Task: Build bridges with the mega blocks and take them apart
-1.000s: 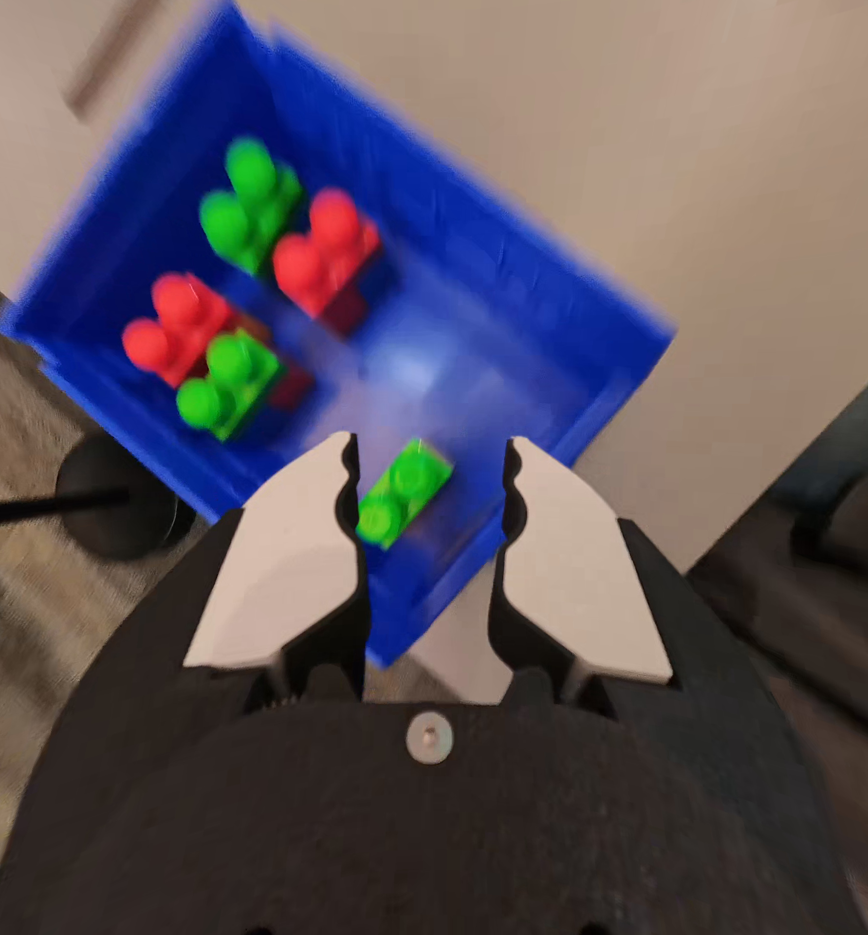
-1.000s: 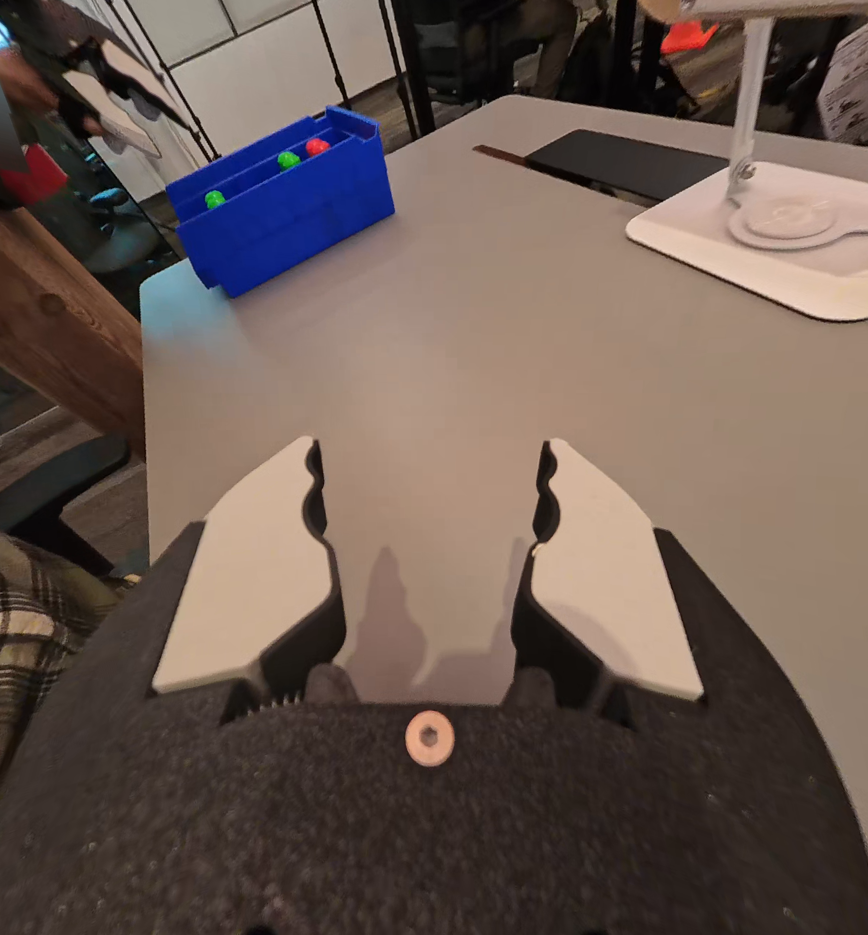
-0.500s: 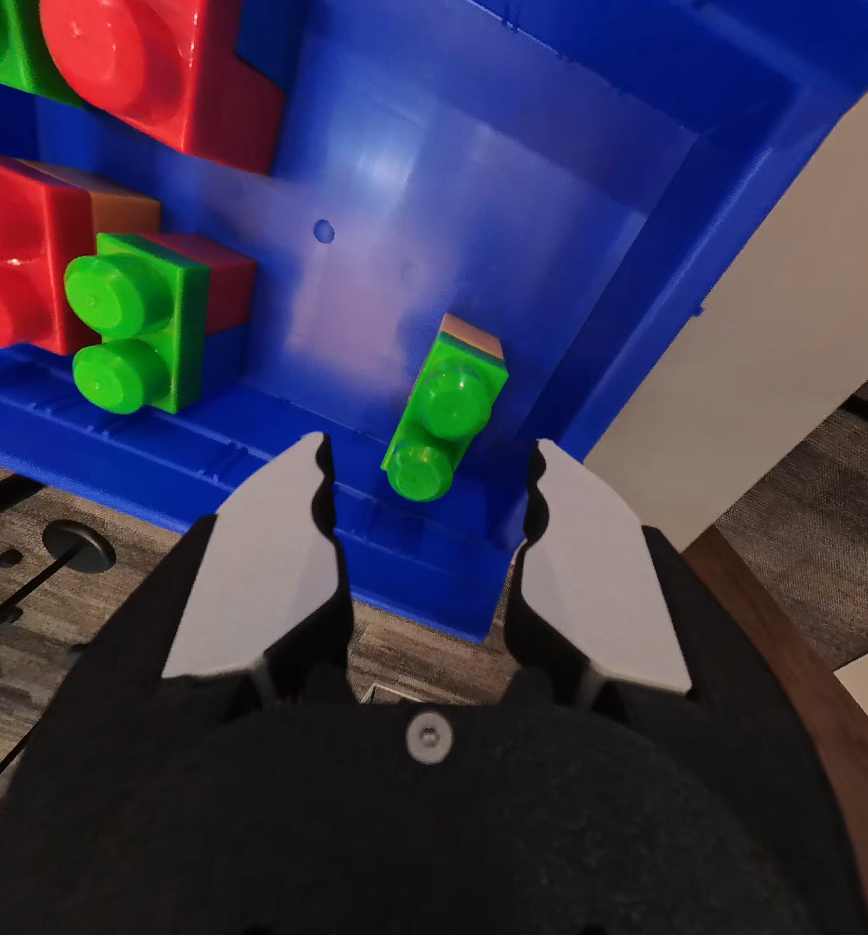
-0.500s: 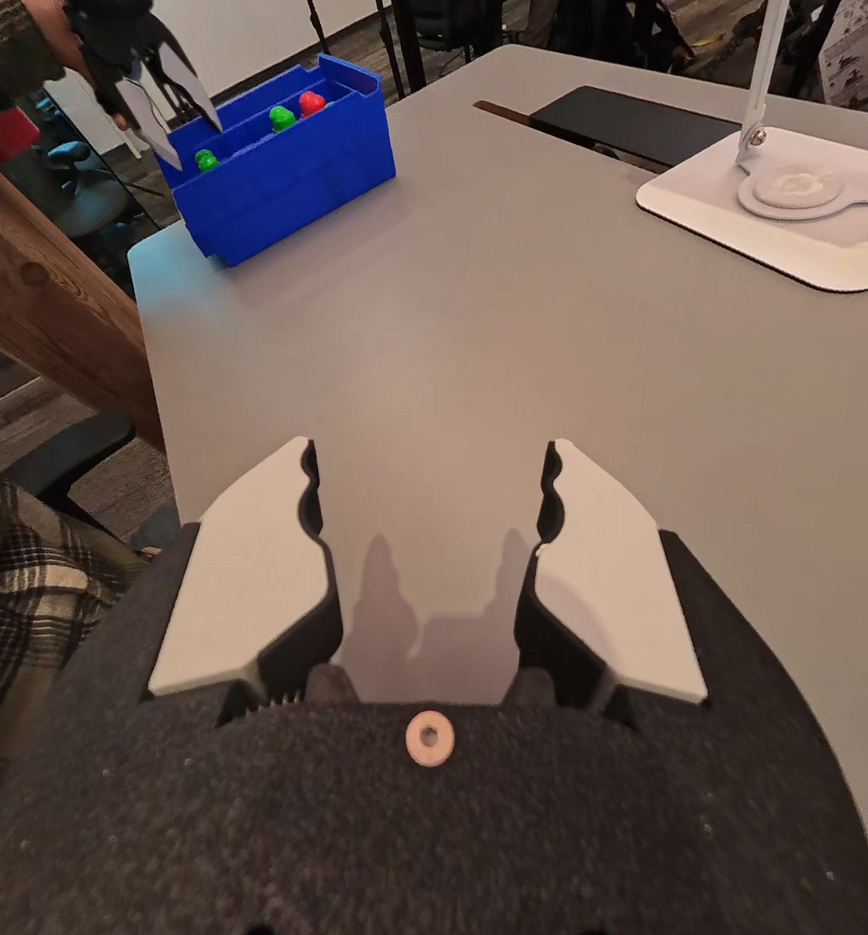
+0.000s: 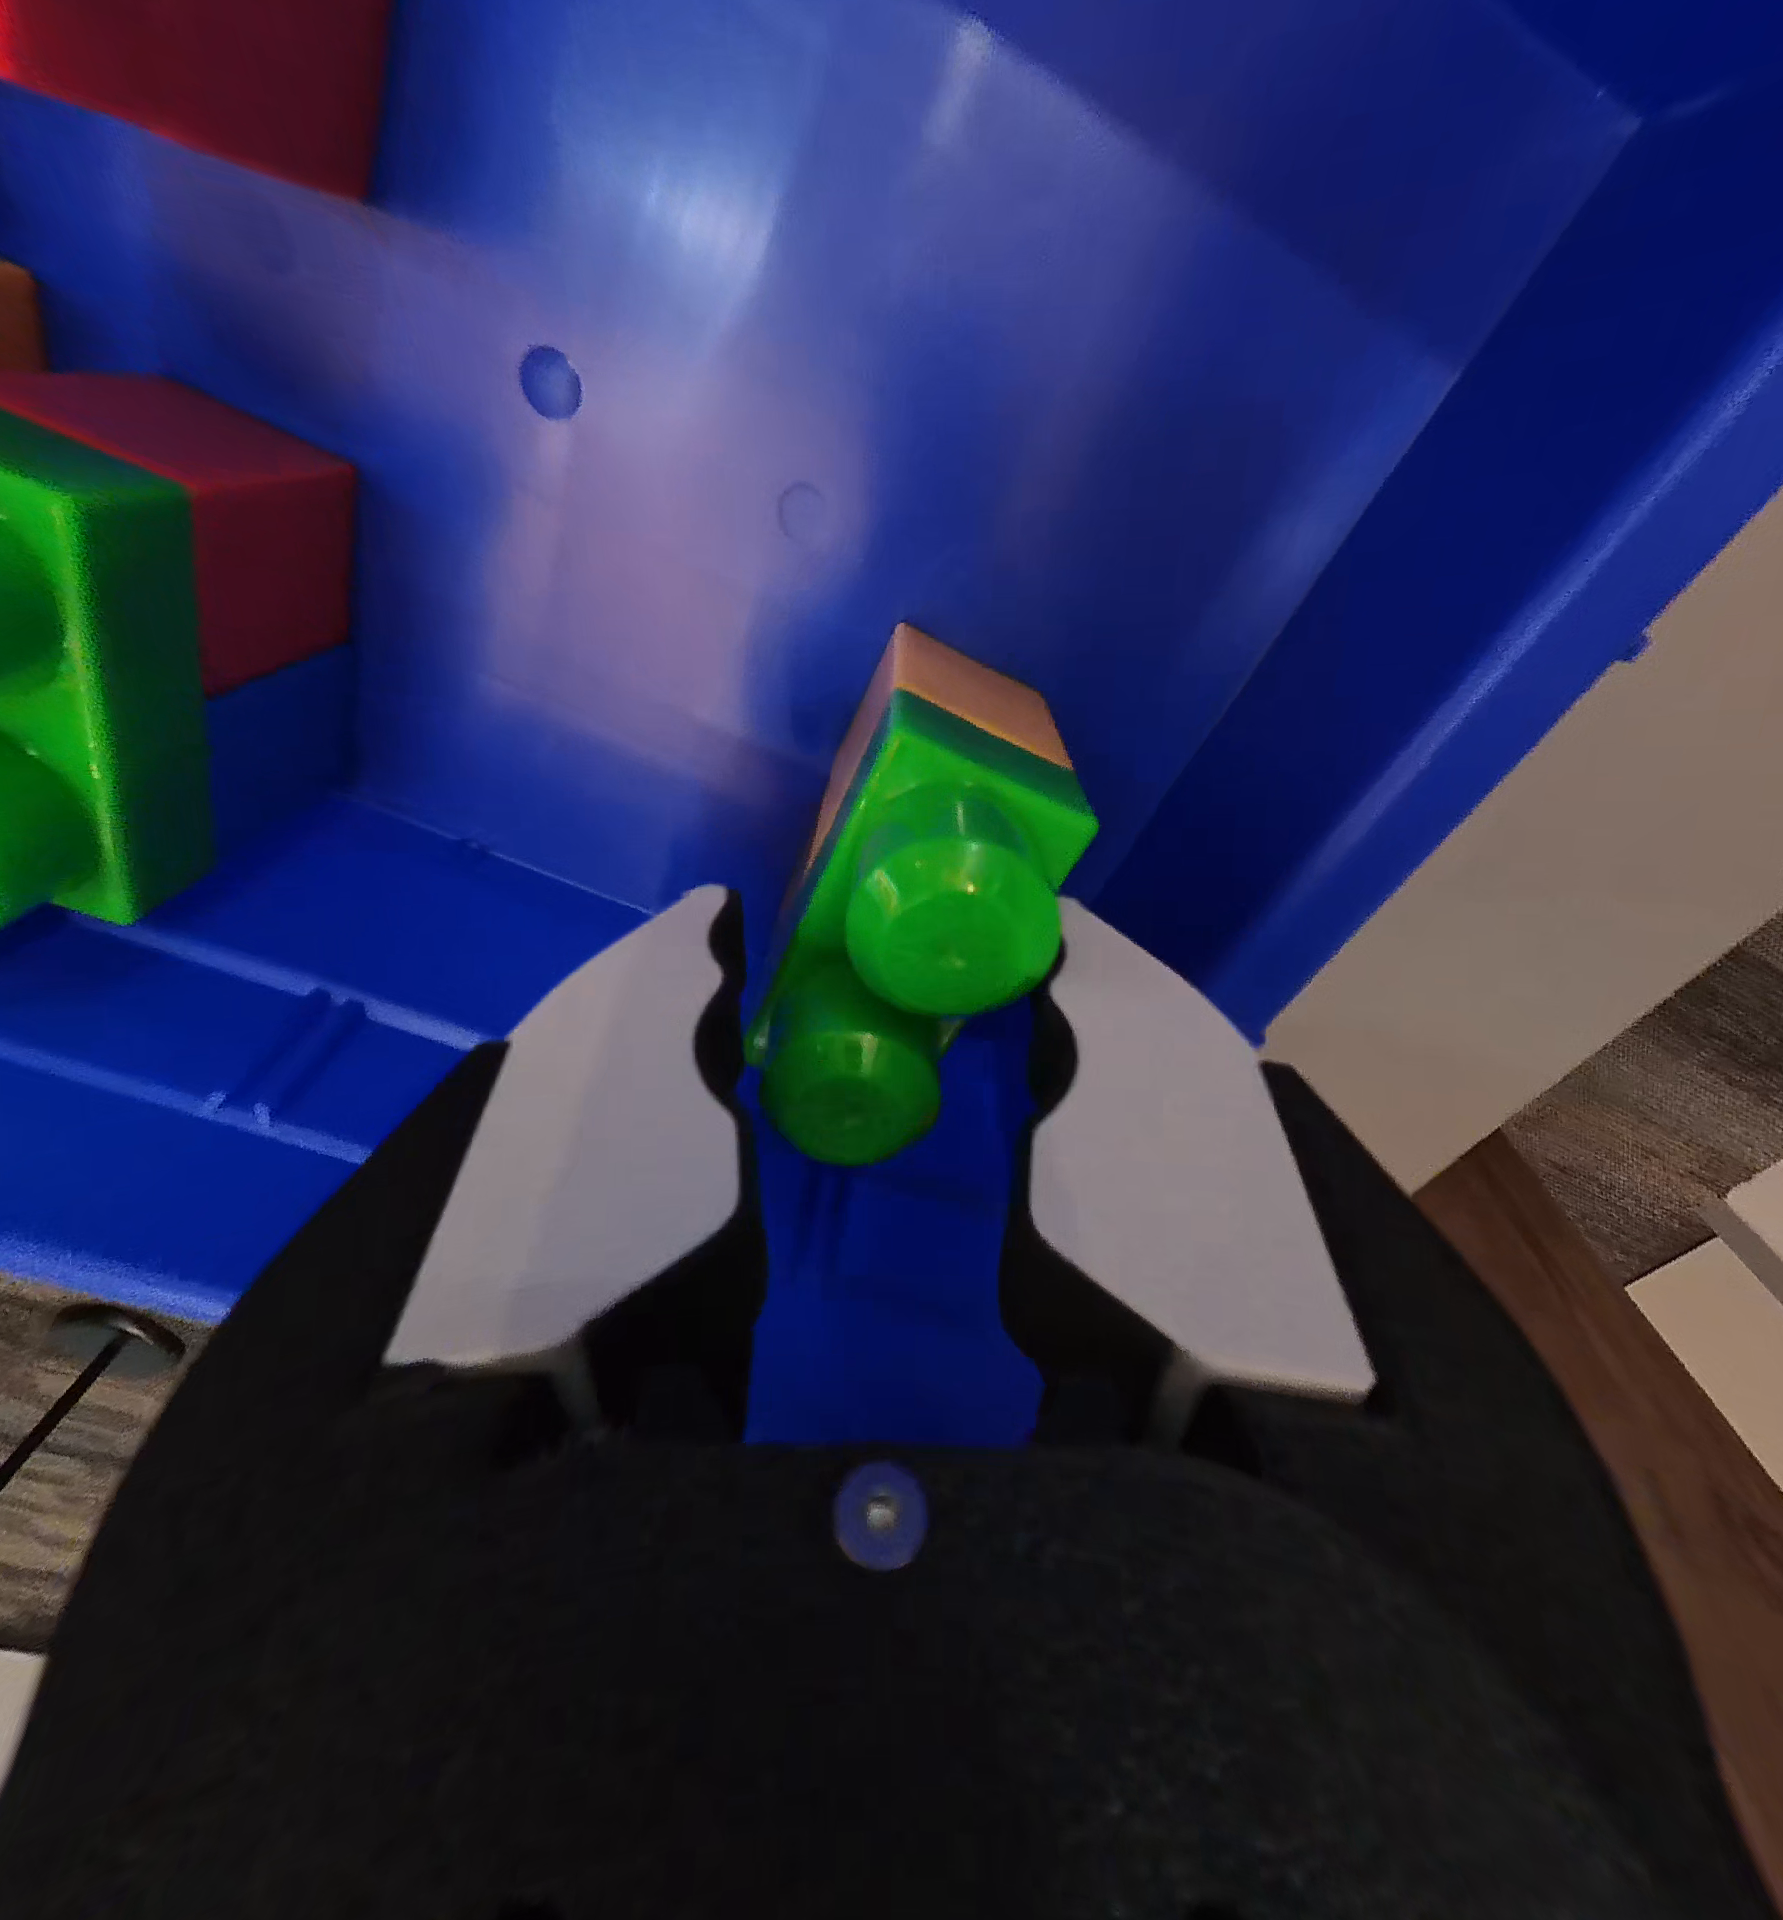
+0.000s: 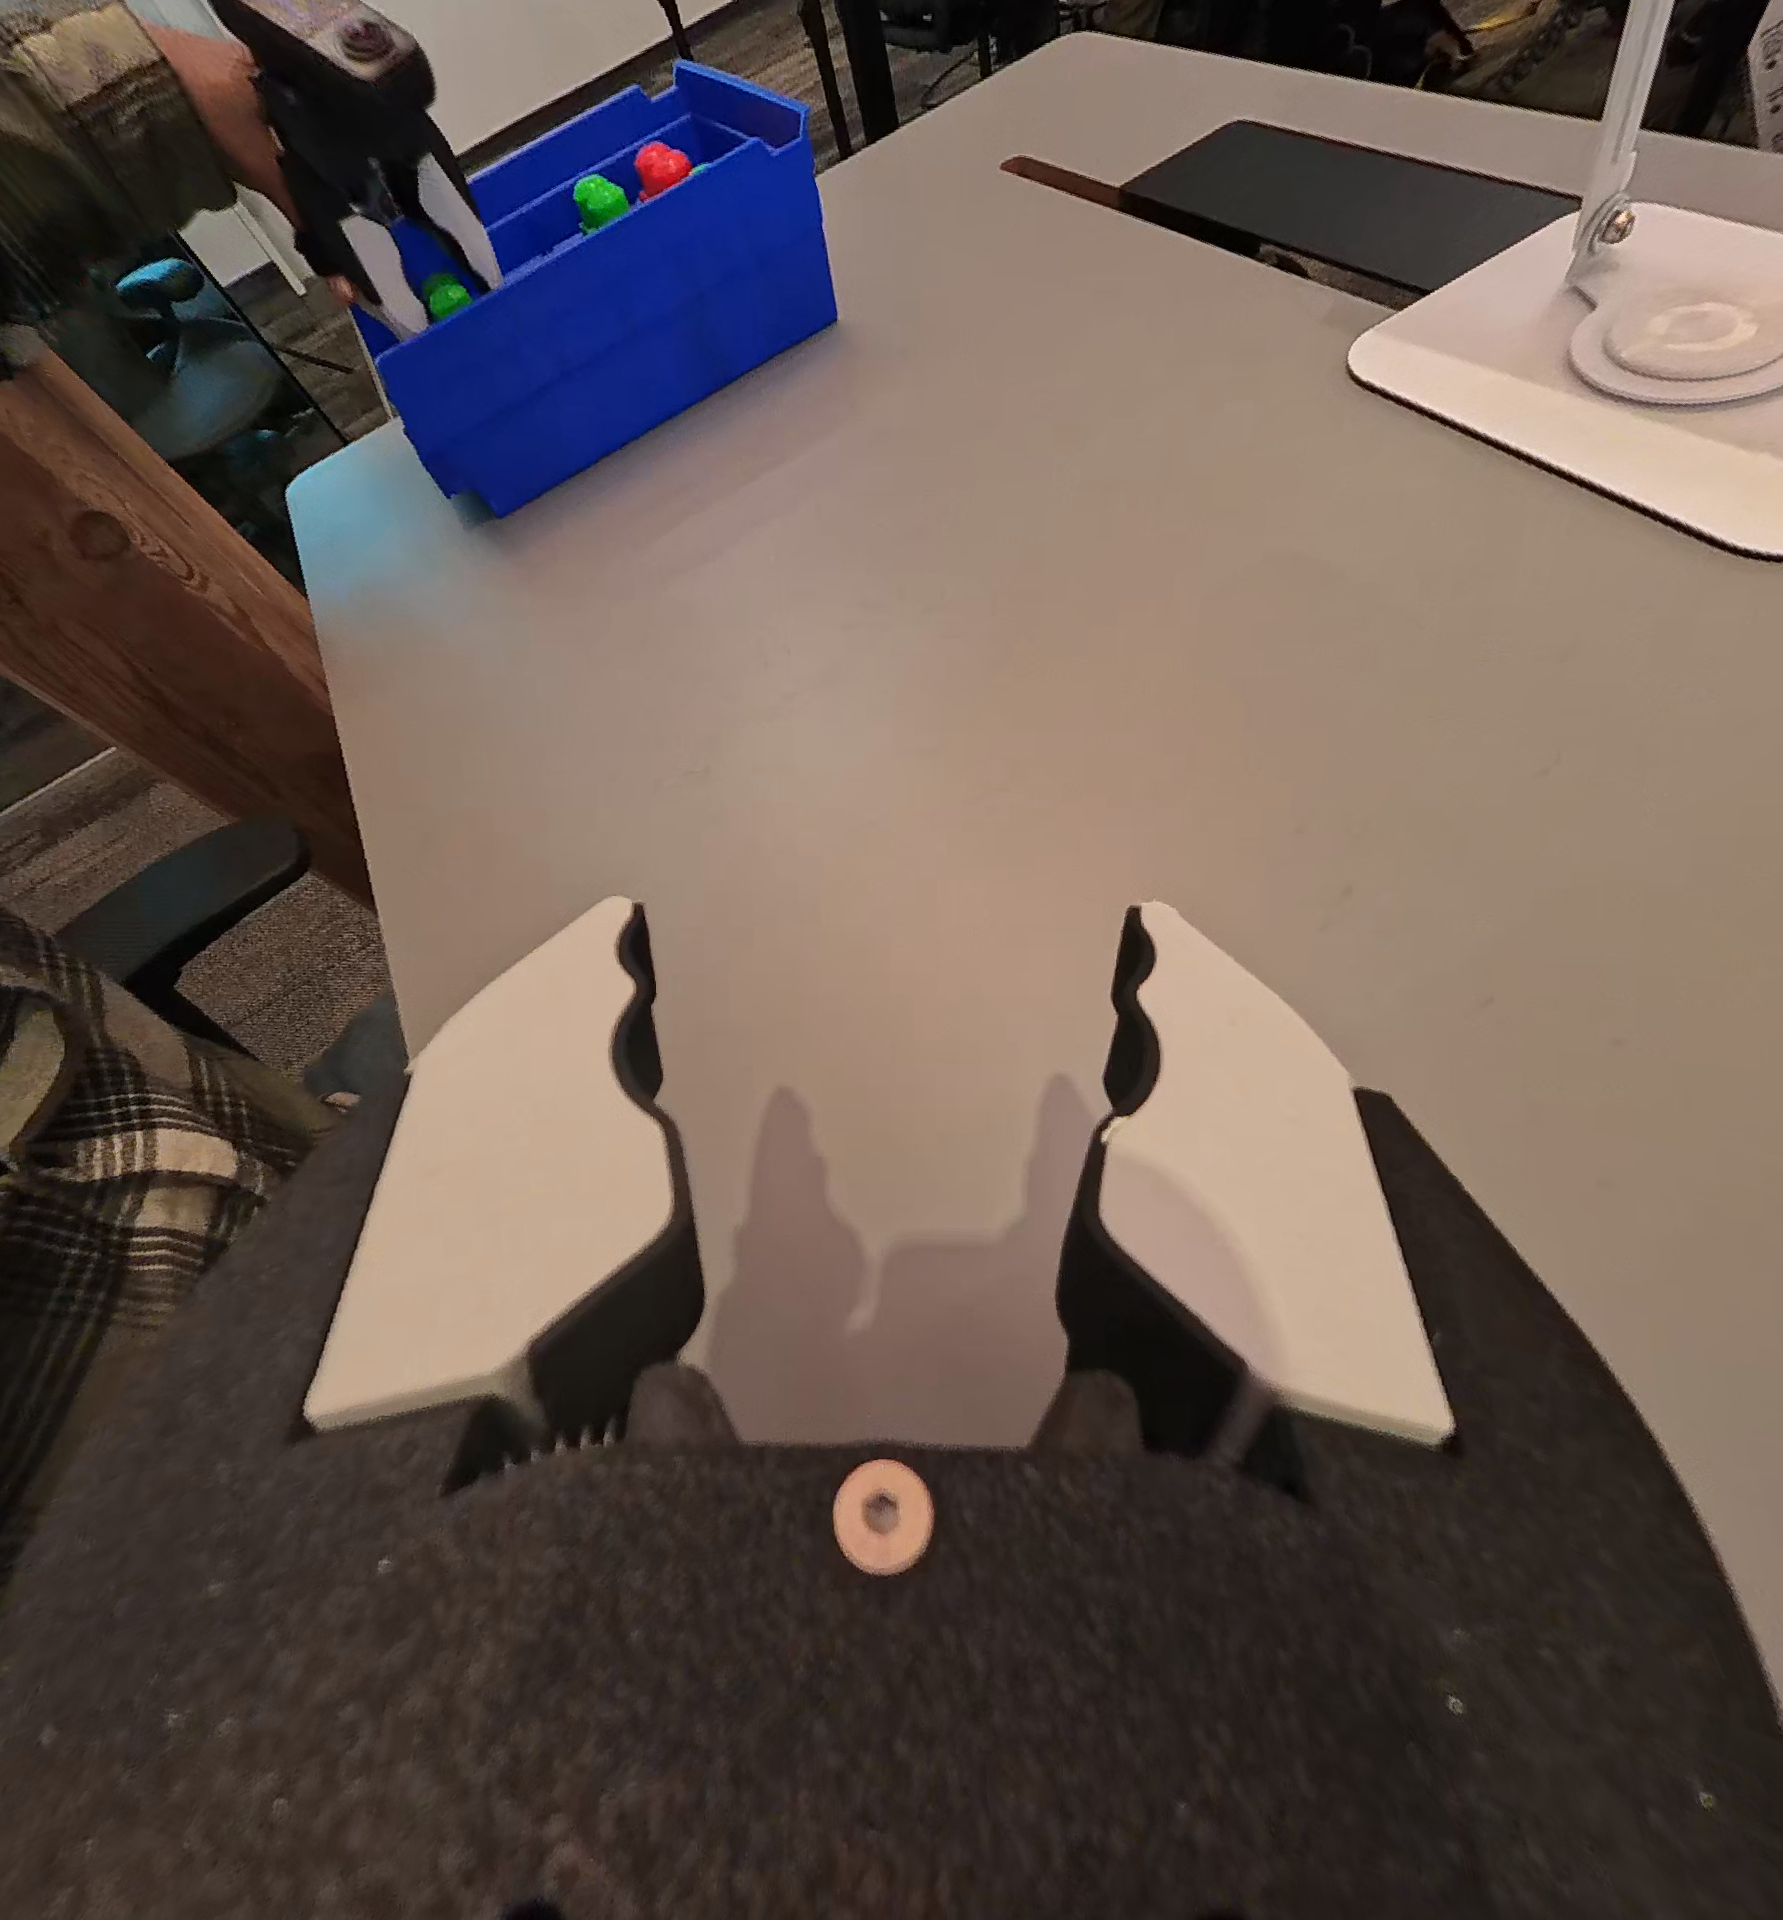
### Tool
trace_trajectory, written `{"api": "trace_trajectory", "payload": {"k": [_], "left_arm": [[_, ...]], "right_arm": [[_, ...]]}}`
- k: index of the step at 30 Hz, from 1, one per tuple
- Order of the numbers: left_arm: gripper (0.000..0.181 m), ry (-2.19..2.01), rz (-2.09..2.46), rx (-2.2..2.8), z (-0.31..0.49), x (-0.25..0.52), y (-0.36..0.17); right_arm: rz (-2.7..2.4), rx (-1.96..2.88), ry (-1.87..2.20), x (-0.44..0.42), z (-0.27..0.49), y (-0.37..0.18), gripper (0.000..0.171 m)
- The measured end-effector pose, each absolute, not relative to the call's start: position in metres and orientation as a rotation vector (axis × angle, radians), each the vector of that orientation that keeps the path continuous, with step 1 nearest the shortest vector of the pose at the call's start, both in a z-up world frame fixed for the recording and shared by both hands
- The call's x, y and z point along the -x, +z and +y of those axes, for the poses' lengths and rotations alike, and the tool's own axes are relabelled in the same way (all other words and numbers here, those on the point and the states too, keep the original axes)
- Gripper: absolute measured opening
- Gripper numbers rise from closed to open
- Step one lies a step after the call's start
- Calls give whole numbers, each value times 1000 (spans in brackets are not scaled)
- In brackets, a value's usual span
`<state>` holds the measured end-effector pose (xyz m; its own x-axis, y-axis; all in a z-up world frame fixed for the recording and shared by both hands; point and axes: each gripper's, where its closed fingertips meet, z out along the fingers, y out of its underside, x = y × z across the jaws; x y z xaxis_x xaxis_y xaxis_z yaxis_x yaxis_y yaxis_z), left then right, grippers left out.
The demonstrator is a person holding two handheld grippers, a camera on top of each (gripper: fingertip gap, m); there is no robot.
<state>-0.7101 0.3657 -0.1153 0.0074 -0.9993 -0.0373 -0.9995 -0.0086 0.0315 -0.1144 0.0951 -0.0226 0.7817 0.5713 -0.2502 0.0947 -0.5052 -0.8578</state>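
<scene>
In the left wrist view my left gripper (image 5: pixel 892 935) reaches down into the blue bin (image 5: pixel 1489 499). It is open, with a finger on each side of a small green two-stud block (image 5: pixel 928 894) that lies askew on the bin floor. The right fingertip touches a stud. A larger green block (image 5: pixel 35 665) sits on a red one (image 5: pixel 274 520) at the left. In the right wrist view my right gripper (image 6: pixel 882 914) is open and empty, low over the grey table (image 6: pixel 970 675). The bin (image 6: pixel 617 343) stands at the far left corner, with the left gripper's fingers (image 6: pixel 373 255) inside it.
A white stand base (image 6: pixel 1645 416) and a black pad (image 6: pixel 1334 208) lie at the far right. The table's left edge runs beside a wooden beam (image 6: pixel 87 582) and a plaid sleeve (image 6: pixel 56 1143). More green (image 6: pixel 596 197) and red (image 6: pixel 658 166) blocks stand in the bin.
My left gripper has dropped into the bin, and its jaws have narrowed around the small green block. My right gripper has stayed open and shifted only slightly.
</scene>
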Motion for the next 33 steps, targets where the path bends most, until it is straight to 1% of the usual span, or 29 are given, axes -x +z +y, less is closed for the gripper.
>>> {"api": "trace_trajectory", "payload": {"k": [4,8,11,15,20,23,27,30,33], "left_arm": [[43,92,2211,2281,366,712,-119],[42,62,2120,2354,366,708,-112],[41,-49,1960,2360,369,696,-90],[41,-234,1764,2274,369,665,-38],[40,-611,1589,2027,347,575,35],[40,-829,1574,1858,320,507,56],[40,-1124,1555,1644,279,414,58],[40,-1336,1525,1532,254,355,43],[39,-1544,1480,1464,237,313,25]], "right_arm": [[-497,2037,643,114,92,-22,84],[-493,2023,649,115,88,-20,82],[-492,2016,663,117,84,-22,81],[-487,1997,715,123,84,-25,80],[-487,1918,799,140,103,-18,80],[-521,1837,861,162,122,-3,81],[-586,1744,913,198,156,15,83],[-624,1694,931,223,181,24,84],[-631,1668,923,235,203,22,86]]}}
